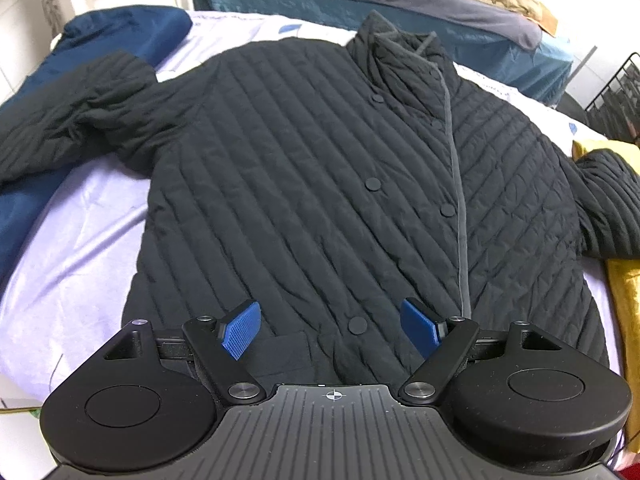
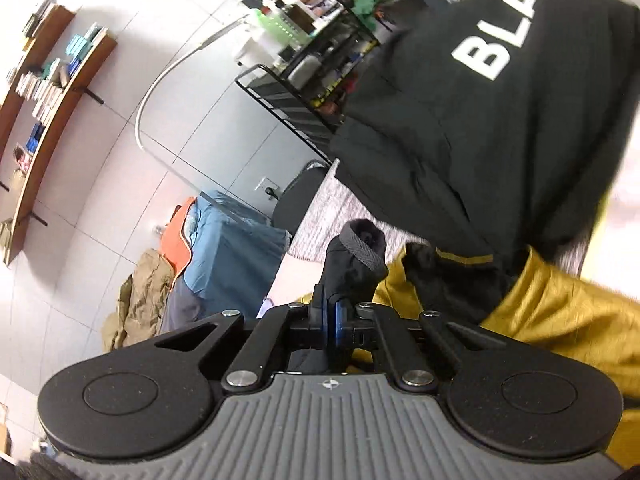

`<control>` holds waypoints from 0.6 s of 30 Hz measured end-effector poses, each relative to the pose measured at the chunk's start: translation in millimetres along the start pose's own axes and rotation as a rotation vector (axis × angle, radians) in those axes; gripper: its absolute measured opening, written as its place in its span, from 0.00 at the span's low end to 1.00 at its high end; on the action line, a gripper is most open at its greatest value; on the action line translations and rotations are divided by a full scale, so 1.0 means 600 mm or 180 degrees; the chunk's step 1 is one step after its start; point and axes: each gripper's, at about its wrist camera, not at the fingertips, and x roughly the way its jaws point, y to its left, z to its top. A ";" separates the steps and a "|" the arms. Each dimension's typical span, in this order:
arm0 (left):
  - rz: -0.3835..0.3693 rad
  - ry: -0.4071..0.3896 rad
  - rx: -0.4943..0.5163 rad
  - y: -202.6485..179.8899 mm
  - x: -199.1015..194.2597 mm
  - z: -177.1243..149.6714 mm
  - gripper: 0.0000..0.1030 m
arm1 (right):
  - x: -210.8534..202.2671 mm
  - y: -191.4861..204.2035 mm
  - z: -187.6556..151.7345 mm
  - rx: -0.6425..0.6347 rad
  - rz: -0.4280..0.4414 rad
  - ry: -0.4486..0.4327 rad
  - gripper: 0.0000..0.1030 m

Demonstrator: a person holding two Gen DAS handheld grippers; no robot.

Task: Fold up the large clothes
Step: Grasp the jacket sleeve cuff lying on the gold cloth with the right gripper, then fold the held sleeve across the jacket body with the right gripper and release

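A black quilted jacket (image 1: 320, 184) lies face up and buttoned on a lavender bed sheet (image 1: 80, 248), with its collar far from me and both sleeves spread outward. Just above its hem hangs my left gripper (image 1: 330, 322), open, its blue pads (image 1: 240, 330) apart with nothing between them. In the right wrist view my right gripper (image 2: 329, 316) is shut on the jacket's sleeve cuff (image 2: 356, 256), black with a grey trim, which sticks up from between the pads. The right sleeve (image 1: 608, 208) runs off toward the right edge of the left wrist view.
A yellow-gold fabric (image 2: 560, 320) lies under the right sleeve at the bed's right side. A person in a black hoodie (image 2: 480, 120) stands close behind it. A dark blue garment (image 1: 120, 36) lies at the far left, and a black wire rack (image 2: 304, 96) stands beyond.
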 end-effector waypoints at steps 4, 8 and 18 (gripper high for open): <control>-0.0036 0.0003 -0.0032 0.006 0.007 0.004 1.00 | -0.011 0.039 -0.015 -0.0301 0.0051 -0.0048 0.06; -0.0061 0.0025 -0.0088 0.019 0.015 0.004 1.00 | -0.028 0.134 -0.041 -0.1034 0.0284 -0.0013 0.06; -0.0105 0.0000 -0.0301 0.088 0.019 0.006 1.00 | -0.015 0.396 -0.275 -0.2462 0.1041 0.0610 0.06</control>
